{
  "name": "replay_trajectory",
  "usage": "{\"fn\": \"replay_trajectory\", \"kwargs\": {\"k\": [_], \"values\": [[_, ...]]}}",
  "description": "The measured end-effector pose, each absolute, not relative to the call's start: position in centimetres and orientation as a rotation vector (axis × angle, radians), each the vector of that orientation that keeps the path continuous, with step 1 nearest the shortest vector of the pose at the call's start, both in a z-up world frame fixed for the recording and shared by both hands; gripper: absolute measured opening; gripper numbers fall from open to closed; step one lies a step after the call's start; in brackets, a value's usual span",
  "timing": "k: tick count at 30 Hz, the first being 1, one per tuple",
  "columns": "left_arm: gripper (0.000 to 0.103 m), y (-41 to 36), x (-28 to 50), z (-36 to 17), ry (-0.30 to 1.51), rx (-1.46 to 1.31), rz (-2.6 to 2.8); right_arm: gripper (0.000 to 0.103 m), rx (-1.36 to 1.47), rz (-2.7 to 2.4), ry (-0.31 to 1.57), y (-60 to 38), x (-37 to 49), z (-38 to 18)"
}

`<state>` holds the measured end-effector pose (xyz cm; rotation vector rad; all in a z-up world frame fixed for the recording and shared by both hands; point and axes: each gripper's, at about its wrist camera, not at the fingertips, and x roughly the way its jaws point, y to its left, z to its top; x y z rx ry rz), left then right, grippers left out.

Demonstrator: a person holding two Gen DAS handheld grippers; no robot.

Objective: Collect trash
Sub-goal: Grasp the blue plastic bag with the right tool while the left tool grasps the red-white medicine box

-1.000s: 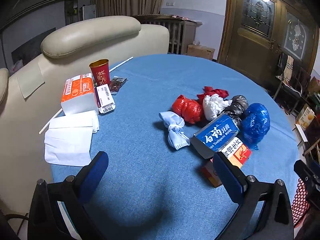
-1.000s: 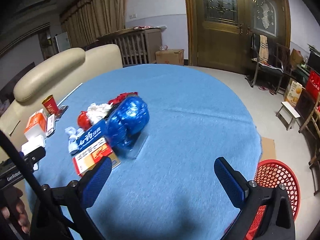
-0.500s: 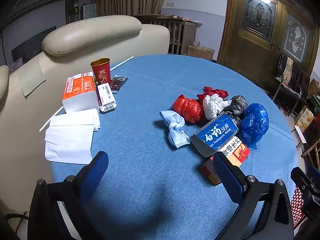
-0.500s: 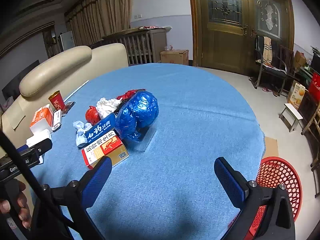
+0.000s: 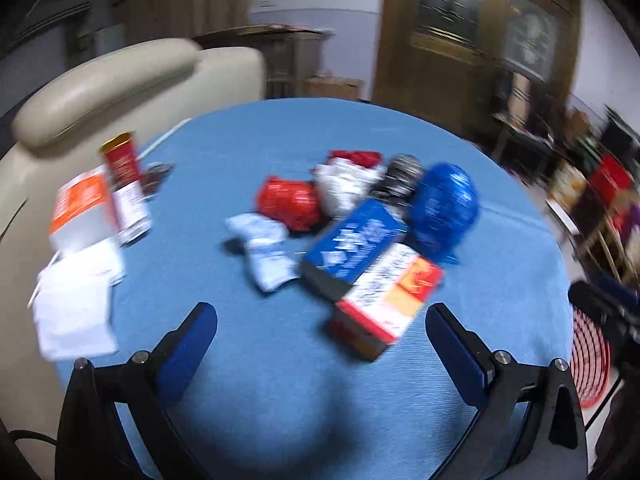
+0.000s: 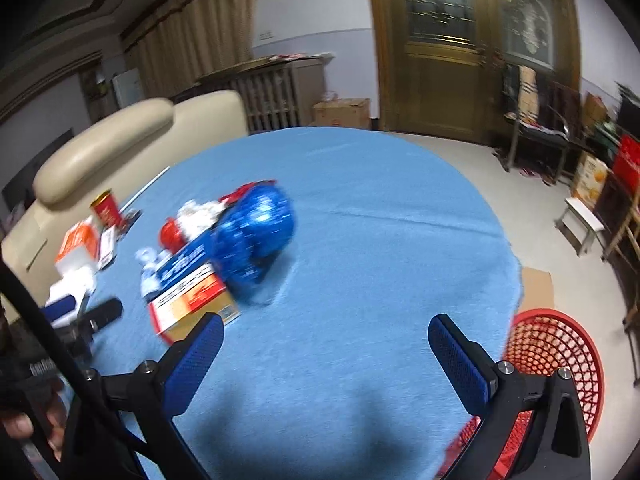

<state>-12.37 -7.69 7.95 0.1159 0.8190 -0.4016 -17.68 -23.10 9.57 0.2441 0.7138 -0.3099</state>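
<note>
A heap of trash lies on the round blue table [image 5: 280, 380]: a blue plastic bag [image 5: 444, 208], a red bag [image 5: 290, 202], a white wad [image 5: 344, 188], a black bag [image 5: 400, 174], a crumpled face mask [image 5: 266, 252], a blue toothpaste box [image 5: 356, 240] and a red-and-white box [image 5: 386, 304]. My left gripper [image 5: 320, 344] is open and empty, just short of the red-and-white box. My right gripper [image 6: 326, 354] is open and empty, to the right of the heap; the blue bag [image 6: 254, 236] and boxes [image 6: 192, 300] lie ahead on its left.
A red mesh basket [image 6: 556, 360] stands on the floor beside the table, by the right gripper. A red cup [image 5: 122, 158], an orange tissue pack [image 5: 82, 212] and white napkins [image 5: 76, 312] lie at the table's left. A beige sofa [image 5: 104, 84] stands behind.
Both grippers have moved in toward the trash heap, which now looks larger and closer in both views. Both stay open. Nothing on the table has moved.
</note>
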Motion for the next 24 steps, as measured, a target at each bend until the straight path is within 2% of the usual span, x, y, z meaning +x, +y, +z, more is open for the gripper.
{"fn": "replay_trajectory", "kwargs": {"k": [15,16,17,24], "values": [[0.102,-13.1,-10.8,4.2,0.899,0.324,-0.569,0.103,0.313,-0.34,0.739,-26.3,-17.9,8.0],[0.09,-13.2,-10.9,4.0,0.9,0.325,-0.576,0.103,0.314,-0.34,0.739,-26.4,-17.8,8.0],[0.06,-13.5,-10.9,3.6,0.908,0.329,-0.583,0.103,0.316,-0.341,0.74,-26.5,-17.7,8.0],[0.057,-12.5,-12.6,3.9,0.89,0.294,-0.604,0.103,0.325,-0.339,0.75,-26.8,-16.3,8.1]]}}
